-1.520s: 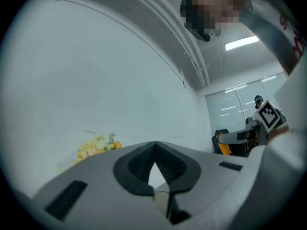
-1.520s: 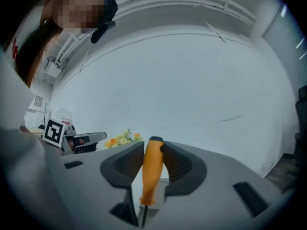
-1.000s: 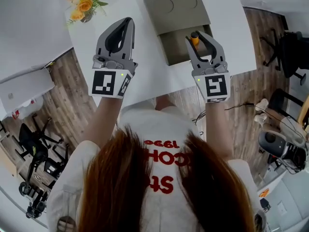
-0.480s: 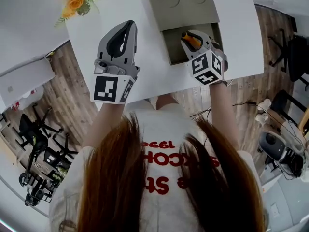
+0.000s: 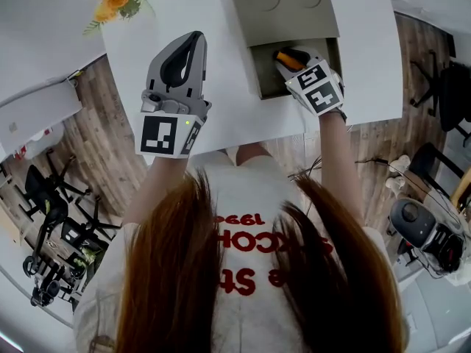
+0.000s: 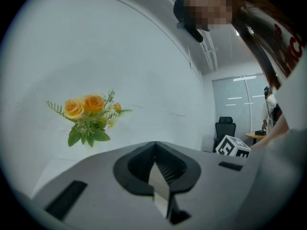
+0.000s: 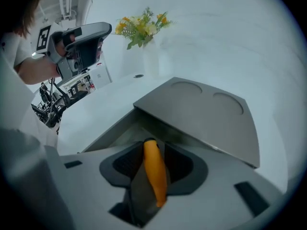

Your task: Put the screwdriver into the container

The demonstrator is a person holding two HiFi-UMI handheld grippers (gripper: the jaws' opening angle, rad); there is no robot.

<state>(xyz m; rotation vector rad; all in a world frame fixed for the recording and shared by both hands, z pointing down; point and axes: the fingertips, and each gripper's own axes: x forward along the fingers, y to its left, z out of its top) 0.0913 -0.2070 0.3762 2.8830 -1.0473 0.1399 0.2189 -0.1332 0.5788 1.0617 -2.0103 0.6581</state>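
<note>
Right gripper view: the screwdriver (image 7: 154,169) shows its orange handle between your right tool's (image 7: 152,147) jaws, tip end aimed at the container (image 7: 206,111).
Right tool: its jaws are opening, with the handle between them.
Container: grey, with a lid over the upper part; in the head view the open part sits just under the handle.
Release: let the jaws part fully, low over the opening, before you lift away.
Risk: the round handle will probably roll, so drop it inside the walls, not on the rim.
Counter (image 5: 221,109): white, carrying the container.
Left tool (image 5: 191,41): jaws together and empty, well apart at frame left; leave it there.
</note>
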